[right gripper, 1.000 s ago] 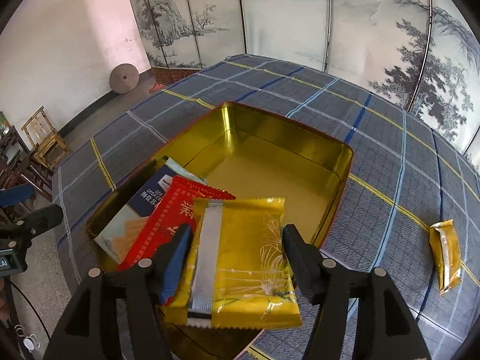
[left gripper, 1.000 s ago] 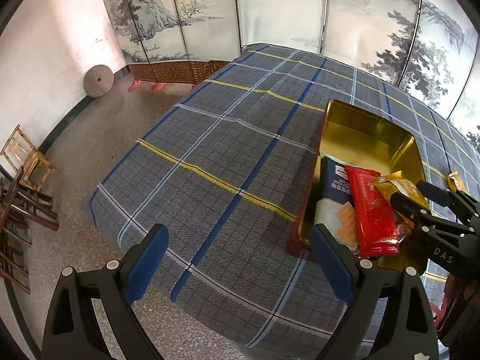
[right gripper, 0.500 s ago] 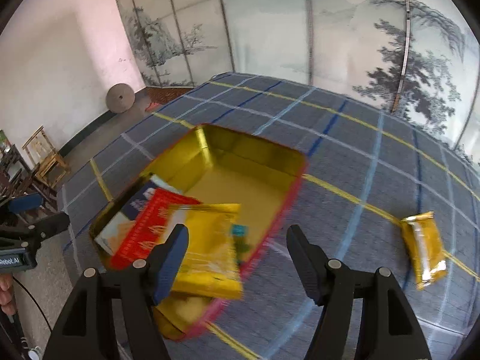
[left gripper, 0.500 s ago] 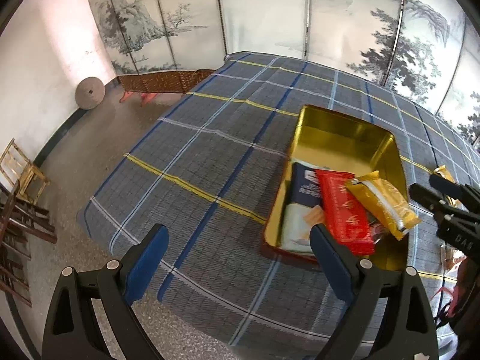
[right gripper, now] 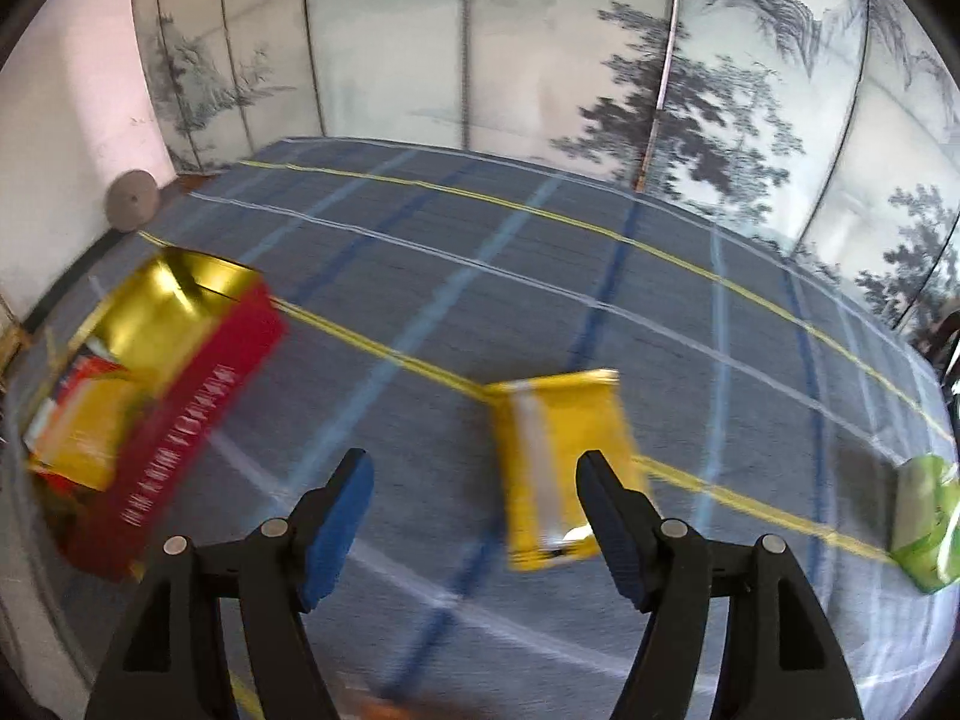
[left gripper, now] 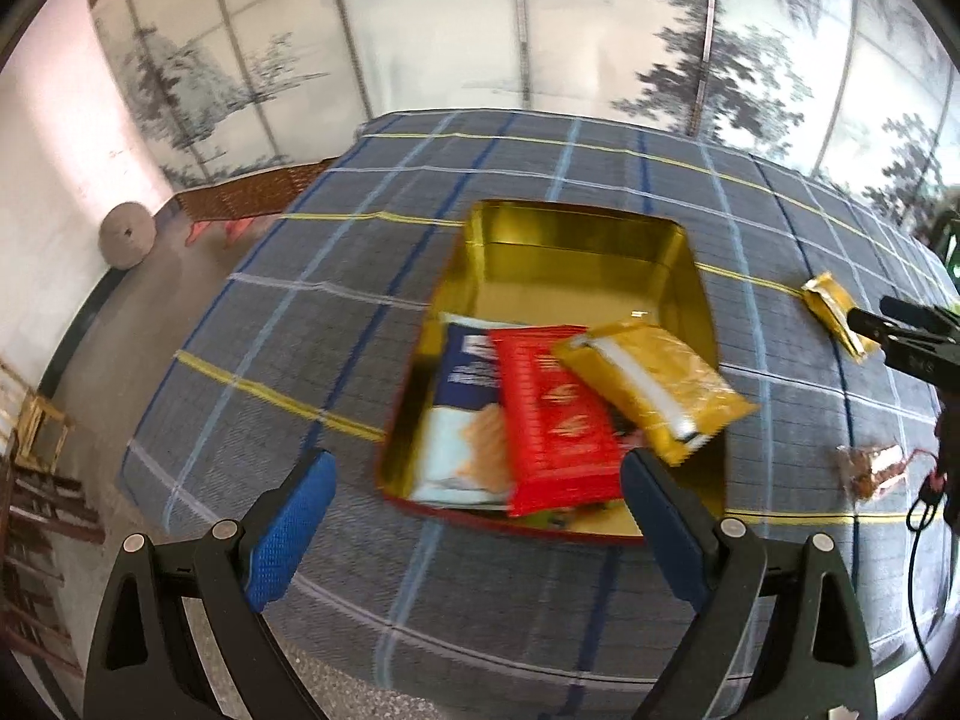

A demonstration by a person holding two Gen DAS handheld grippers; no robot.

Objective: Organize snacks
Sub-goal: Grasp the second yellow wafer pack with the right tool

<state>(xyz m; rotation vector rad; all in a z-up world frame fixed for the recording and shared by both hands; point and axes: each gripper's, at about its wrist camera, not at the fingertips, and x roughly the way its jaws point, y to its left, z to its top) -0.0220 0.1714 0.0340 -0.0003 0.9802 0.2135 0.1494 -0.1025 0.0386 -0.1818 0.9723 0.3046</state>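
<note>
A gold tin with red outer walls (left gripper: 576, 252) sits on the plaid tablecloth (left gripper: 336, 276). It holds a blue-and-white packet (left gripper: 462, 414), a red packet (left gripper: 558, 420) and a yellow packet (left gripper: 654, 384) leaning over its right rim. My left gripper (left gripper: 474, 534) is open and empty in front of the tin. My right gripper (right gripper: 474, 516) is open and empty, just short of a second yellow packet (right gripper: 552, 456) lying on the cloth; that packet also shows in the left wrist view (left gripper: 837, 315). The tin (right gripper: 174, 372) lies at the left in the right wrist view.
A green packet (right gripper: 927, 528) lies at the right edge of the cloth. A small clear-wrapped brownish snack (left gripper: 870, 468) lies right of the tin. Painted screen panels (left gripper: 540, 30) stand behind the table. Wooden chairs (left gripper: 36, 438) and a round stone (left gripper: 126, 234) are on the floor to the left.
My right gripper let go of the yellow packet in the tin and swung right toward the other yellow packet on the cloth. My left gripper turned to face the tin more squarely.
</note>
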